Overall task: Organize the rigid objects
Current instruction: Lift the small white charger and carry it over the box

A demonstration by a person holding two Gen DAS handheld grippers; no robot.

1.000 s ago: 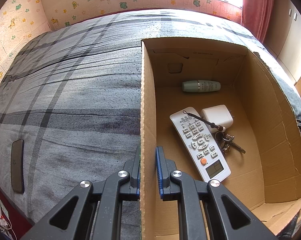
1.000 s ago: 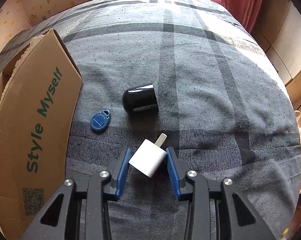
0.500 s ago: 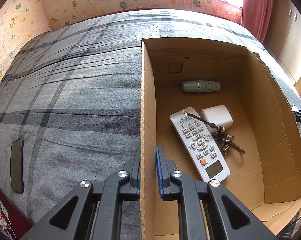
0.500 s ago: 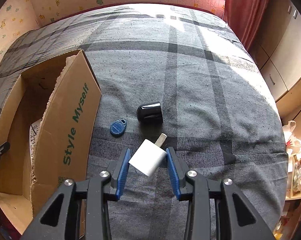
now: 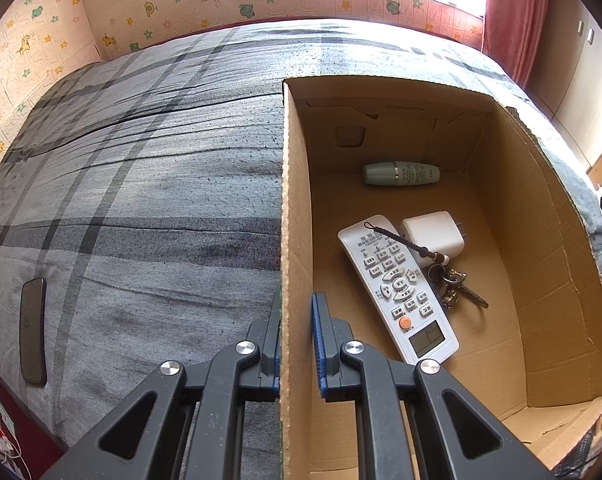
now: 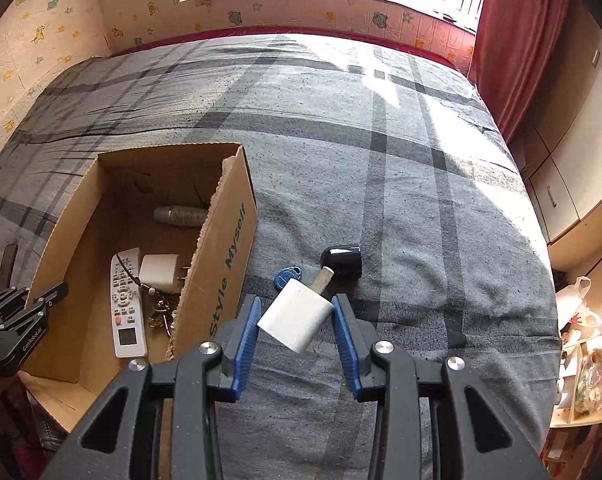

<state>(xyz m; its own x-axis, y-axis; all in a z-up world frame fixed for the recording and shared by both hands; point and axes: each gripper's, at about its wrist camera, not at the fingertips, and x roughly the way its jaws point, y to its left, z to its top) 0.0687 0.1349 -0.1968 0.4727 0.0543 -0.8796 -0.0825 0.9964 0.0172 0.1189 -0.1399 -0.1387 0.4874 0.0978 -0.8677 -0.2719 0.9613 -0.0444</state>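
Grey plaid bed (image 6: 381, 168) | my left gripper (image 5: 296, 332) pinches the box (image 5: 291, 216) wall | my right gripper (image 6: 296, 322) grips a white charger (image 6: 297, 316) (held tilted, above the blanket)

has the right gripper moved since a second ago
Yes. The right gripper, shut on the white charger, has risen and pulled back: the black cap looks smaller, and the box shows its inside.

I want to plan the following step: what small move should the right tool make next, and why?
Probably carry it left, over the open cardboard box, then release. The right tool holds the white charger lifted above the bed, right of the box, whose wall the left tool grips.
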